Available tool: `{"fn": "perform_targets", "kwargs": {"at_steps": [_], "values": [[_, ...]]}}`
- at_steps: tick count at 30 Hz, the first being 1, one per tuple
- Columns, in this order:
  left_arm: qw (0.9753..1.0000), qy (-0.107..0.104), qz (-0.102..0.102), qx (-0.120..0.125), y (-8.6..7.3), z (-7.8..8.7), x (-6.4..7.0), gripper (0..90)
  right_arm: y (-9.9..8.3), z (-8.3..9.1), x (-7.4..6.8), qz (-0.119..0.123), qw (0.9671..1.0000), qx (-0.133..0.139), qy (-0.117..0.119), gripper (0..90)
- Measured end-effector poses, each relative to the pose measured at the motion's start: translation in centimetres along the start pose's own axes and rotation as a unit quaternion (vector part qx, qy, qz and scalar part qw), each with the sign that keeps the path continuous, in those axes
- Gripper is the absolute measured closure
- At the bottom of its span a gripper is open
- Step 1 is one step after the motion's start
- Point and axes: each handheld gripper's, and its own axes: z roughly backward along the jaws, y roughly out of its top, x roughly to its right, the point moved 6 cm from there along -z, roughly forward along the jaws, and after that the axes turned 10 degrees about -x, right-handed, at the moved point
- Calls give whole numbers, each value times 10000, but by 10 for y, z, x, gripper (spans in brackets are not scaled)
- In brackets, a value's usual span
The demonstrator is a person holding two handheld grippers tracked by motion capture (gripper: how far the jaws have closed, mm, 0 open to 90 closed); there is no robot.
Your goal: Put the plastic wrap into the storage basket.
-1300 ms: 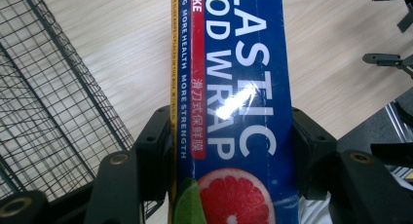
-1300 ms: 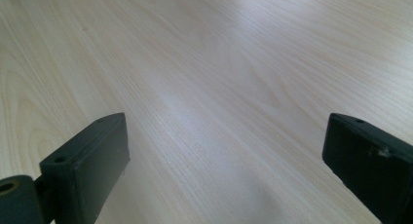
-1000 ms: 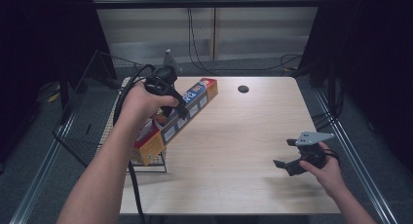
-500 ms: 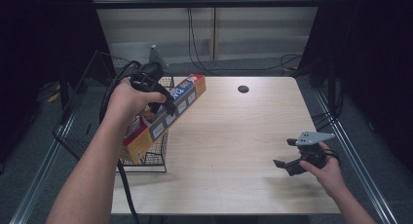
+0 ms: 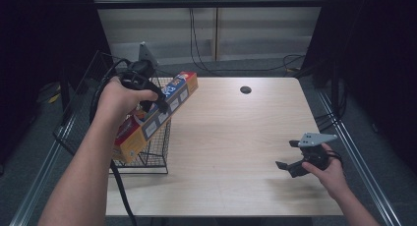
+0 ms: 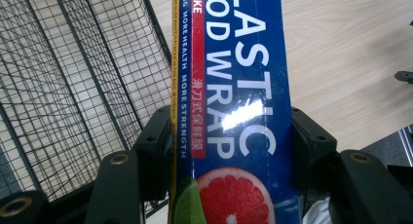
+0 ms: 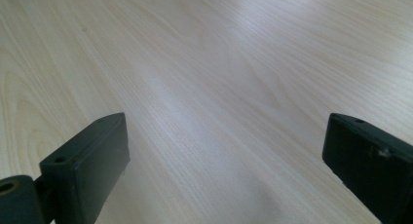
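A long plastic wrap box (image 5: 157, 115), blue, red and orange, hangs tilted over the black wire basket (image 5: 147, 159) at the table's left edge. My left gripper (image 5: 150, 100) is shut on the box around its middle. In the left gripper view both jaws press the blue box (image 6: 234, 112) from either side, with the basket's mesh (image 6: 63, 87) to the left below. My right gripper (image 5: 290, 159) rests low over the table near the front right, open, with nothing between its jaws. The right gripper view has the two jaws of my right gripper (image 7: 224, 165) wide apart above bare wood.
The light wooden table (image 5: 236, 137) has a dark round hole (image 5: 245, 90) near its far edge. Metal rails run along both sides of the table. Cables hang behind it at the back wall.
My left gripper has carried the box leftward and lowered its near end over the basket. The right gripper has stayed still.
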Motion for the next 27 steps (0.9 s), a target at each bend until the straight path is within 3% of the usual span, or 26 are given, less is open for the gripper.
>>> {"fn": "perform_targets", "kwargs": {"at_steps": [19, 27], "values": [[9990, 117, 418, 71, -8, 10, -26, 441, 0, -1, -1, -15, 10000, -5, 23, 28], [9989, 146, 442, 91, -10, 13, -32, 441, 0, -1, -1, -13, 10000, -21, 38, 28]]}}
